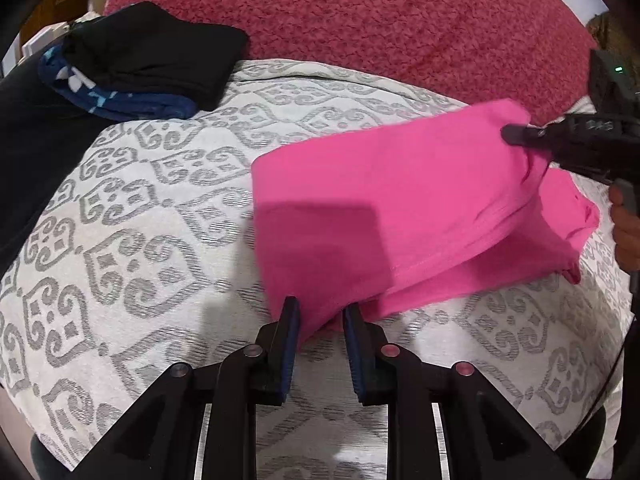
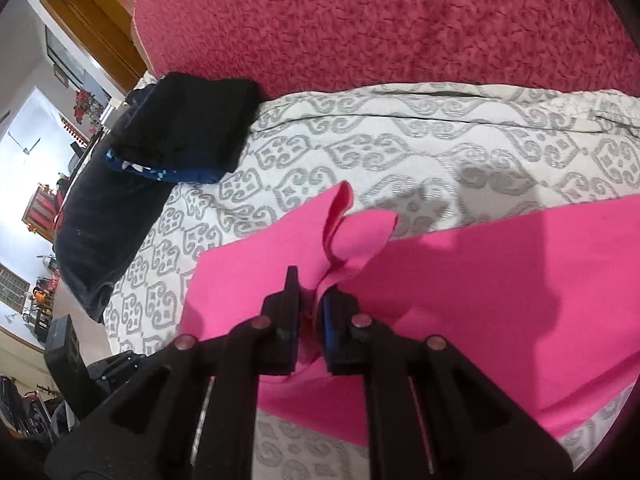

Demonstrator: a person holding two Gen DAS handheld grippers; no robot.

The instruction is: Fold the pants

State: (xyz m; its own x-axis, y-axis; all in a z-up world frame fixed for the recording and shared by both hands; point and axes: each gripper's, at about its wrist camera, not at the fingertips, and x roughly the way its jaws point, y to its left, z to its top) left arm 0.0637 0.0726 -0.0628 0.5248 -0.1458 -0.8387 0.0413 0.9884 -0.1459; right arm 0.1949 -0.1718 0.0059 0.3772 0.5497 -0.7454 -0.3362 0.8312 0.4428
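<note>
The bright pink pants [image 1: 400, 208] lie partly folded on a white bed cover with a grey pattern [image 1: 140, 240]. My left gripper [image 1: 320, 312] stands open at the near corner of the pants, with the cloth edge between its fingers but not pinched. My right gripper [image 2: 310, 300] is shut on a bunched fold of the pink pants [image 2: 480, 300] and lifts it off the cover. It also shows in the left wrist view [image 1: 516, 136], pinching the far right edge of the raised pants.
A stack of folded dark clothes, black on top [image 1: 156, 56] and blue patterned below [image 1: 120, 100], lies at the back left. A dark garment [image 2: 104, 220] lies left of it. A red fuzzy blanket [image 1: 360, 12] covers the far side. A wooden door [image 2: 92, 20] stands beyond.
</note>
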